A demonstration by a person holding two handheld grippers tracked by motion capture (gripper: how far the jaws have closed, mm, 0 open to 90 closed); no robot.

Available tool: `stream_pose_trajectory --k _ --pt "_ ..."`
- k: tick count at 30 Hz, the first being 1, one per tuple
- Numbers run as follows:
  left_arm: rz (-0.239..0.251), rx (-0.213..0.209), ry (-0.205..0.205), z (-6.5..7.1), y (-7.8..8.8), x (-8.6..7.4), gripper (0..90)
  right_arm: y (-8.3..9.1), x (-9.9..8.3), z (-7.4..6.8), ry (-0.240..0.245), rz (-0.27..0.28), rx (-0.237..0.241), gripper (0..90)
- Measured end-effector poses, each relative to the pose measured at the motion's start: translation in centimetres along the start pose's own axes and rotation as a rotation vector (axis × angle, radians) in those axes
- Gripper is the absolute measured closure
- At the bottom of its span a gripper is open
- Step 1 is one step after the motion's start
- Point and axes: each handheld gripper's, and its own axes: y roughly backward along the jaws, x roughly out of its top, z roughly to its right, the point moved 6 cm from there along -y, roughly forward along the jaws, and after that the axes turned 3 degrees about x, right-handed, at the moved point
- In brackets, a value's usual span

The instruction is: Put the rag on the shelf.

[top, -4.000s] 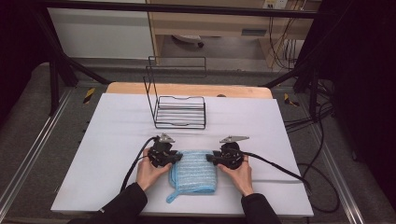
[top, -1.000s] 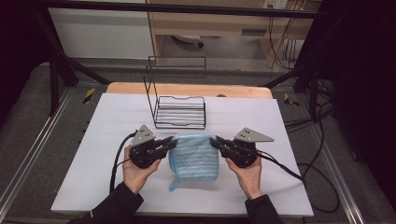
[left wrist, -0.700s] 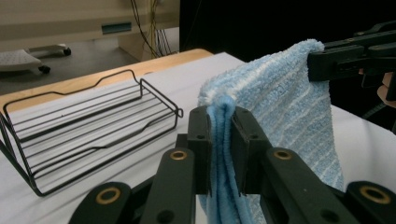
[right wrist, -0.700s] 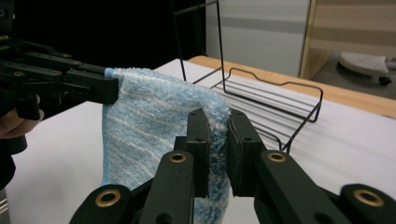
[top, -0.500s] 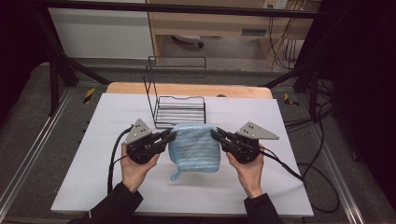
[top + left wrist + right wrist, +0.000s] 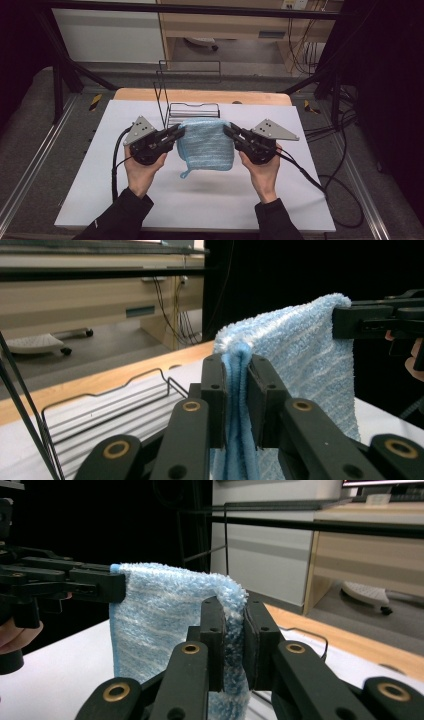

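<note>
Two grips on one blue towel (image 6: 206,142): my left gripper (image 6: 176,134) pinches its left top corner, my right gripper (image 6: 229,131) its right top corner. Towel hangs between them above the white table (image 6: 100,190), just before the wire rack (image 6: 192,107).

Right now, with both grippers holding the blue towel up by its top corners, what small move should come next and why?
Probably carry the towel forward toward the wire rack just behind it. The left gripper and right gripper pinch its top corners, so it hangs above the table, ready to drape.
</note>
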Motion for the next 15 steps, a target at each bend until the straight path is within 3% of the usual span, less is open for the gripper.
stream_pose_trajectory --k 15 --pt "0.081 0.028 0.0 -1.2 0.3 3.8 79.0 -1.0 4.0 -0.1 0.042 0.07 -0.023 81.7"
